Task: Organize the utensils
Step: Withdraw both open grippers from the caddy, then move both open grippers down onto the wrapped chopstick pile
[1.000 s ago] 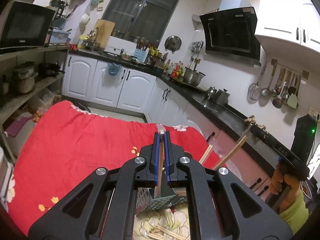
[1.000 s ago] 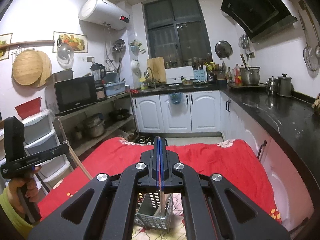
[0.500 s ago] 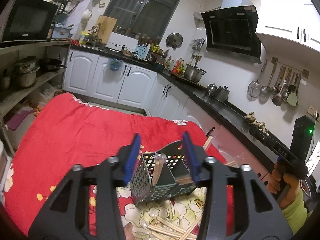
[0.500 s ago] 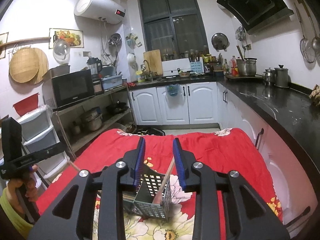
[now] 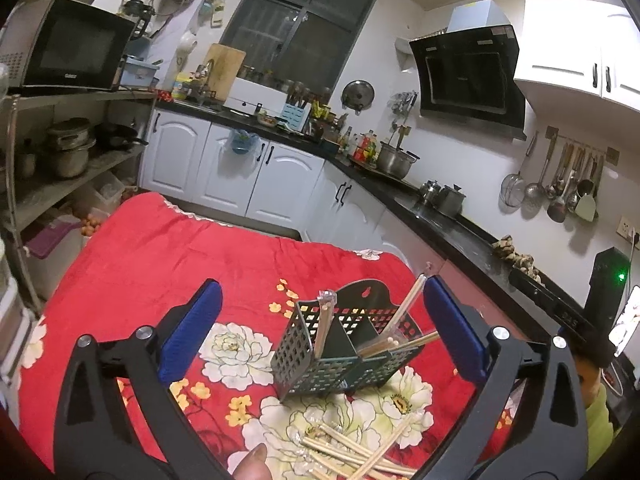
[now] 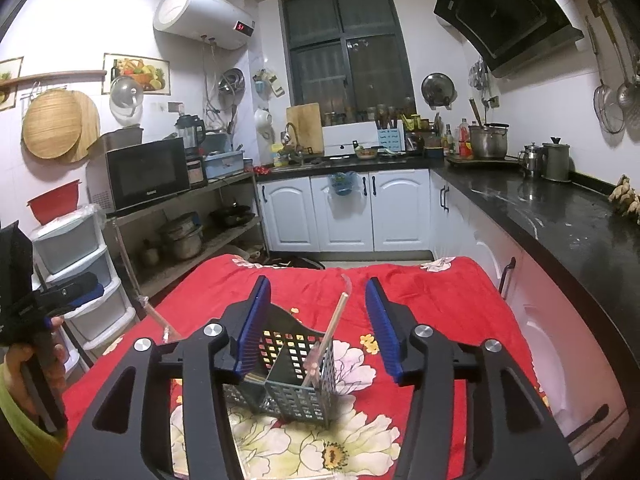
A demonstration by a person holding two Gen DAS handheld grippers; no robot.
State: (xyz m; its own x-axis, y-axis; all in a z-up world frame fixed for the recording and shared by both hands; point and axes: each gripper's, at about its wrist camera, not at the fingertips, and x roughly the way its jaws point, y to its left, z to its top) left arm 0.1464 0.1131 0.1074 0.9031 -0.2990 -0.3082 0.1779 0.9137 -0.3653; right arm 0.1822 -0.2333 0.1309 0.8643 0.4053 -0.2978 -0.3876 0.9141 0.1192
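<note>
Both grippers have spread wide since a second ago, left gripper (image 5: 320,330) and right gripper (image 6: 318,326) now empty. Chopsticks (image 5: 325,322) stand in the caddy (image 5: 344,354) on the red cloth (image 5: 160,264); more chopsticks (image 5: 352,454) lie loose just before it.

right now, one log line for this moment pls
left gripper: open, empty | right gripper: open, empty | dark perforated plastic utensil caddy: chopsticks in both compartments | loose wooden chopsticks: on floral red cloth
</note>
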